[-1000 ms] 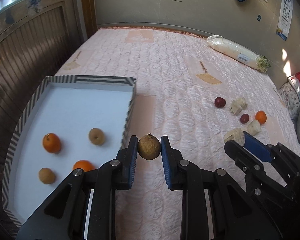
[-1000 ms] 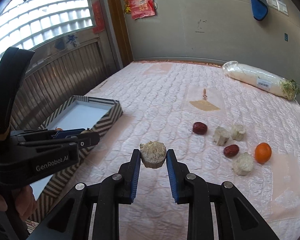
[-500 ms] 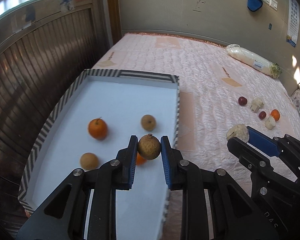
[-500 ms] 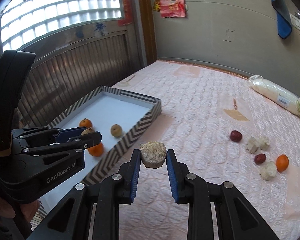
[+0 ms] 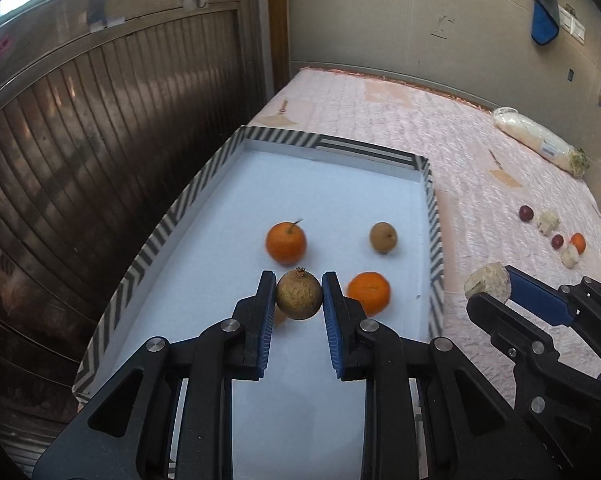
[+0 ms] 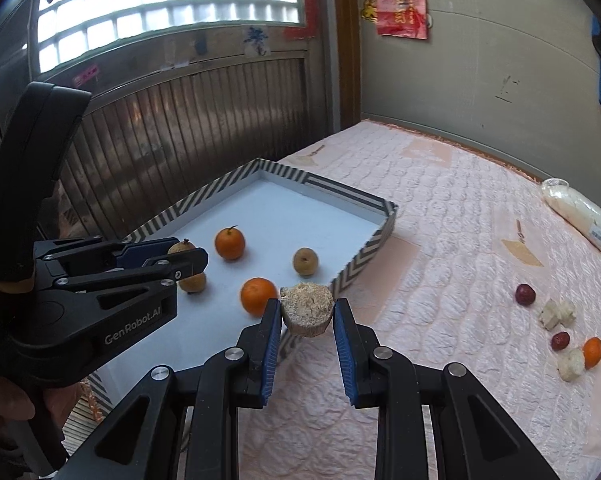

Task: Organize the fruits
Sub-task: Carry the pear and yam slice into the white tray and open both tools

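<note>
- A pink quilted mattress (image 6: pixel 440 240) is spreading across the room, carrying everything else in the scene.
- A shallow tray (image 5: pixel 204 176) with a black-and-white zigzag rim and a white floor is lying on the mattress's left side, next to a dark slatted wall.
- A long white plastic-wrapped bundle (image 6: pixel 584 216) is lying at the far right of the mattress, well apart from the tray.
- The left gripper (image 5: pixel 299 295) is hovering above the near part of the tray, its two blue-padded fingers pinching a brown round fruit (image 5: pixel 299 295) between them, clear of the tray floor.
- The right gripper (image 6: pixel 307 312) is hanging over the tray's near right rim, its fingers clamping a pale, rough cream-coloured chunk (image 6: pixel 307 309) from both sides.
- Inside the tray, an orange with a stem (image 5: pixel 285 242) is sitting toward the left, and a second orange (image 5: pixel 368 293) is sitting nearer, just right of the left gripper.
- A small brown fruit (image 5: pixel 383 237) is resting in the tray near its right wall, and another brown fruit (image 6: pixel 192 281) is lying partly hidden below the left gripper.
- Out on the mattress to the right, well apart from the tray, a loose cluster is lying: a dark red fruit (image 6: pixel 525 294), a smaller red fruit (image 6: pixel 560 341), a small orange (image 6: pixel 593 352) and two pale chunks (image 6: pixel 556 312) (image 6: pixel 570 364).
</note>
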Demonstrator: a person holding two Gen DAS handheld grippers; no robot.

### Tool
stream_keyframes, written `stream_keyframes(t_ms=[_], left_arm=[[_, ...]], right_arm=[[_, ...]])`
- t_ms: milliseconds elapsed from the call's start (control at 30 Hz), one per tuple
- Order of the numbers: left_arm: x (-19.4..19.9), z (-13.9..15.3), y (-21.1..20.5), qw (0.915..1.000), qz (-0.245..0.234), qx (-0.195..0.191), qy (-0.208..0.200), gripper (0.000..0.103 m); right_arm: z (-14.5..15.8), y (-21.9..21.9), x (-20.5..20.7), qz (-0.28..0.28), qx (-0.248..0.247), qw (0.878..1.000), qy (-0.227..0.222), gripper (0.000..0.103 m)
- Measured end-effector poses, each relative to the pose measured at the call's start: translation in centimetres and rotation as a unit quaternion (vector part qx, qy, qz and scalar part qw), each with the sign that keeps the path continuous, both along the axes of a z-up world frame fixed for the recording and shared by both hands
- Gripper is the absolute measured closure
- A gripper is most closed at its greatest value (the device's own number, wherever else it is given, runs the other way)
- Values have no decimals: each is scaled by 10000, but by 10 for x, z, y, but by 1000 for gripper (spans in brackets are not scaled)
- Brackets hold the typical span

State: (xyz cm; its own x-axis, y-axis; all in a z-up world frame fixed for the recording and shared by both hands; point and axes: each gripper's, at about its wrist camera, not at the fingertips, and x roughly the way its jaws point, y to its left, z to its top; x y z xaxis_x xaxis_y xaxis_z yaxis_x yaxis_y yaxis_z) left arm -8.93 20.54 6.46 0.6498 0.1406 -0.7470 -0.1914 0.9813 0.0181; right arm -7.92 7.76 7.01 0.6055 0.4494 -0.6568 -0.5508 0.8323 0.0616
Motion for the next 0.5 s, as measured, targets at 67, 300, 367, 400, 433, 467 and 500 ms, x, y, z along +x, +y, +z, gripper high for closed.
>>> stream_keyframes(t_ms=[67,300,367,400,433,467,500], left_arm=[[-2,0,6,10000,67,20,-6,80],[-7,-6,30,9994,342,-60,43,80],[-8,-7,35,9992,396,-78,52,80],[-8,-8,37,9991,417,-82,55,80],[-8,-8,40,9990,443,-99,60,80],[-8,-9,42,9988,465,-117,66,80],[-9,-10,45,9987,491,-134,76,80]], right_arm=[[0,6,-2,76,-24,10000,-18,78],[-6,29,-8,372,-123,9992,65,78],[-7,36,-10,464,-176,9987,69,77],[-9,40,-11,511,-198,9985,82,78],[-10,44,-12,556,-213,9982,97,77],[-11,47,-13,602,-226,9979,109,78],[-12,51,-14,650,-239,9975,124,78]])
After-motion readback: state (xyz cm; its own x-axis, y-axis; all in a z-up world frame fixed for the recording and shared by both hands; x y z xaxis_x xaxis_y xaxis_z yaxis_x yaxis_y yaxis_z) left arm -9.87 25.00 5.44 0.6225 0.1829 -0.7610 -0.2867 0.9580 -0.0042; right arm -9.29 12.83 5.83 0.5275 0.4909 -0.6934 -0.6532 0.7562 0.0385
